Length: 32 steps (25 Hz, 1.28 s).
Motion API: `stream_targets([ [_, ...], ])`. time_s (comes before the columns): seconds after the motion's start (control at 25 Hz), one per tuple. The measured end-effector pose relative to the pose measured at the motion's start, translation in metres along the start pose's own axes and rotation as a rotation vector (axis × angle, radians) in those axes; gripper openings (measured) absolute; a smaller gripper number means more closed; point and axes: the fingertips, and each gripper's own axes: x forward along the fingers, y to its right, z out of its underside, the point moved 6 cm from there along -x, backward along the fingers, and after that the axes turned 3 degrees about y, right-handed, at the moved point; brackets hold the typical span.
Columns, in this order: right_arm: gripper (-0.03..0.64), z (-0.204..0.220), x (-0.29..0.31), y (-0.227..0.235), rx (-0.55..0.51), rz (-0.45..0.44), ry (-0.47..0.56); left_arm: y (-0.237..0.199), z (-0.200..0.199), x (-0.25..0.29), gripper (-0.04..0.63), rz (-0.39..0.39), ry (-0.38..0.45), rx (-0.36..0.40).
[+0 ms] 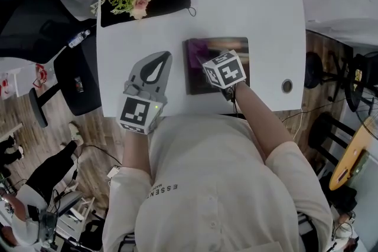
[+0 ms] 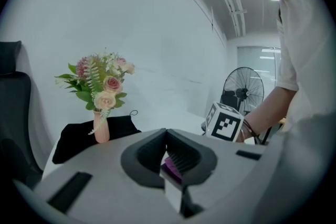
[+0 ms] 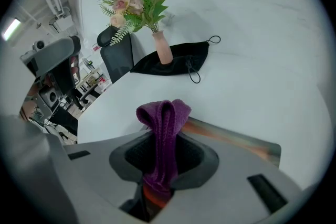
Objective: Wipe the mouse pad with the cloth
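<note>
My right claw (image 3: 164, 144) clamped on purple cloth (image 3: 163, 113), above mouse pad (image 1: 199, 71) on white bench (image 1: 266, 15). My left claw (image 2: 167, 136) pinched together, empty, left of pad.

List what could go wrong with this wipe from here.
The cloth is pinched as a narrow fold in the right gripper, so its hard jaw tips may scrape the mouse pad. The shut left gripper sits beside the pad, not on it, so the pad may slide.

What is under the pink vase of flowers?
A black drawstring bag lies flat under the vase, on the white table. Whatever is inside or beneath the bag is covered.
</note>
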Motion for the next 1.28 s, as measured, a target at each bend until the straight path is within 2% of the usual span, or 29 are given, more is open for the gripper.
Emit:
stream_targets([
  [0.4,0.095,0.02,-0.027,0.046,0.044,0.049,-0.011,0.027,-0.01,0.026,0.002,0.032,-0.009,0.038],
  [0.76,0.097,0.04,-0.056,0.088,0.085,0.117,-0.01,0.049,-0.016,0.044,0.002,0.067,-0.024,0.062],
  [1.04,0.101,0.054,-0.077,0.122,0.139,0.207,-0.053,0.057,-0.023,0.056,0.002,0.087,-0.022,0.086],
  [1.28,0.101,0.063,-0.09,0.144,0.171,0.237,-0.064,0.062,-0.023,0.061,0.002,0.095,-0.032,0.093],
])
